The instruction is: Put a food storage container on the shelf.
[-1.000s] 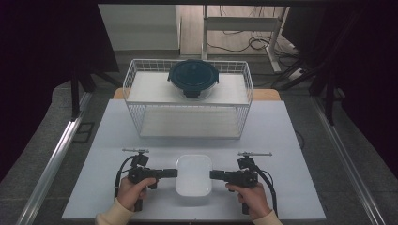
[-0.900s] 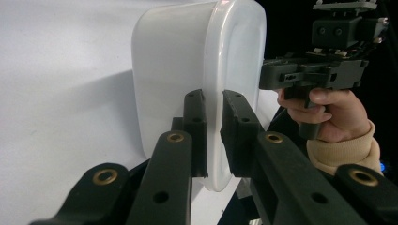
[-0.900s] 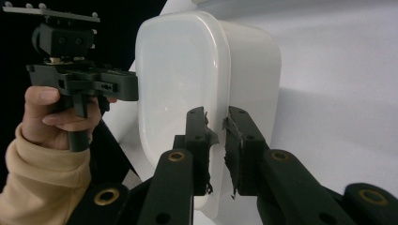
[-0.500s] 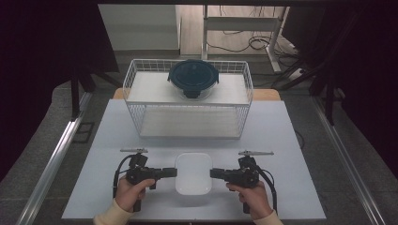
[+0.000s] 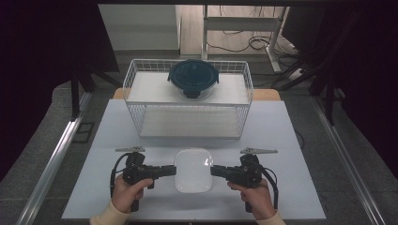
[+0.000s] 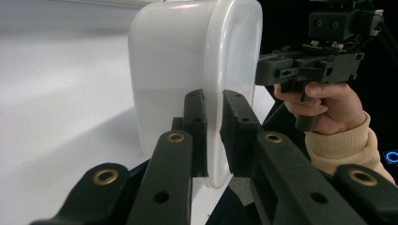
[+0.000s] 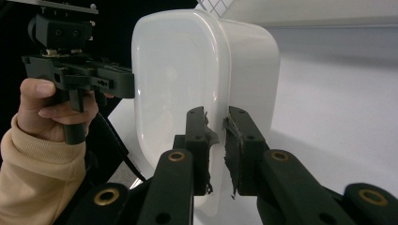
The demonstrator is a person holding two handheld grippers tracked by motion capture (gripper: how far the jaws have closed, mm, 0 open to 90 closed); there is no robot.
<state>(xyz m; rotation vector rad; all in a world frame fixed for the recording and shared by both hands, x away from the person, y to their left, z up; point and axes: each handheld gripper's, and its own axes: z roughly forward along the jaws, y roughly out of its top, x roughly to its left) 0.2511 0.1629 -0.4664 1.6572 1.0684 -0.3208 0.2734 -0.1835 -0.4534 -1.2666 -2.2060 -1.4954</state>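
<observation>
The white lidded container (image 5: 193,169) now hangs between the two grippers at the near edge of the table (image 5: 291,140), and against the earlier high views it looks a little larger and sits slightly nearer the wire basket (image 5: 187,119), which suggests that both hands have raised it together off the surface. The left gripper (image 5: 170,169) has its jaws nearly closed on the container's left rim; in the left gripper view the two black jaws pinch the protruding lip of the lid, one on each face of it. The right gripper (image 5: 217,171) does the same on the opposite rim, and in the right gripper view its padded jaws clamp the lip with only the thin edge between them. Neither grip seems to have altered while the container rose. This reads as the start of a two-handed carry: the container is clear of the table or very nearly so, and the likely goal is the basket beyond, where a dark blue round lidded bowl (image 5: 193,78) already rests on the upper shelf. The lift must stay level, since a thin rim held on two sides could slip if one hand leads
</observation>
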